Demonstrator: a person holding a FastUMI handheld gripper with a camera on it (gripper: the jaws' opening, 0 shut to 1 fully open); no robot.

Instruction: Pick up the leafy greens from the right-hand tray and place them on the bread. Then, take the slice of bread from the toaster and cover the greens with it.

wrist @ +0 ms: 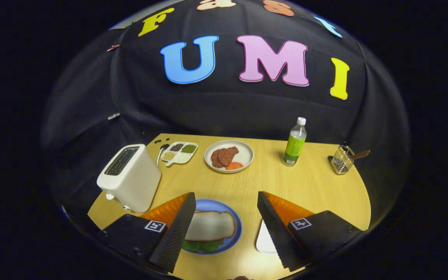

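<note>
bread (210, 225) is seen lying on top of the greens (200, 245) on the blue plate (235, 233), so the cover seems already placed | gripper (226, 219) fingers are spread wide, nothing is held, plate between them | toaster (130, 177) stands beyond the left finger | white tray (266, 239) is partly hidden by the right finger | task is judged nearly finished

On the wooden table (317, 186), a plate of meat (228, 156) sits at twelve o'clock, a divided dish of seeds (179, 152) at eleven, a green bottle (295, 142) at one, a wire holder (341, 160) at two.
</note>
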